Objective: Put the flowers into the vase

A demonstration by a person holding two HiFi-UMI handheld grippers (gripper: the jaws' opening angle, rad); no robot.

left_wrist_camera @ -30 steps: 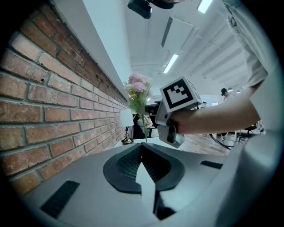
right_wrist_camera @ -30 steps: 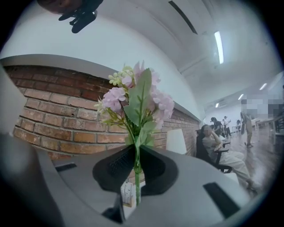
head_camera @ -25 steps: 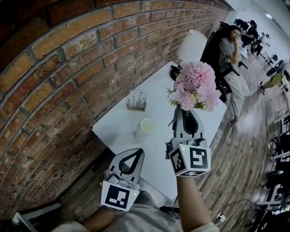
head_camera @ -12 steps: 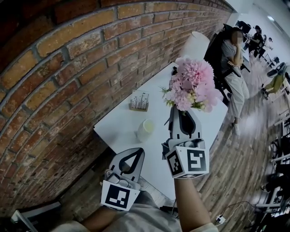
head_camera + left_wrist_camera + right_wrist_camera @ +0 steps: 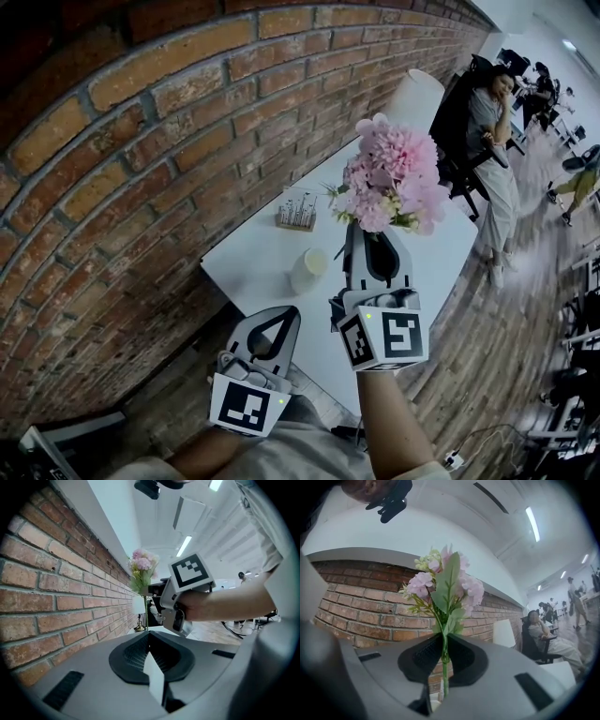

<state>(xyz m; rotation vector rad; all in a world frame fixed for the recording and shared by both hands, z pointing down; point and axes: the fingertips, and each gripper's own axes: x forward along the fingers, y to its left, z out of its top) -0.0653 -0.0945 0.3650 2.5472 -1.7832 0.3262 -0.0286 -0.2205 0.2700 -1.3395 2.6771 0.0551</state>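
Above the table (image 5: 253, 255), the right tool (image 5: 375, 230) pinches the flowers (image 5: 394, 183) by the stem, mid-carry.
Next: centre the stem over the vase (image 5: 307, 270) (close to the near edge), then lower; left tool (image 5: 277, 317) pressed together, empty.

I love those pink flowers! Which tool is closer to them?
Right. The right tool grips the flowers by their stem, above the table. The left tool is apart from them, lower and to the left, near the table's edge.

Ceiling strip lights (image 5: 532, 522) glare; fisheye edges bend, darken.
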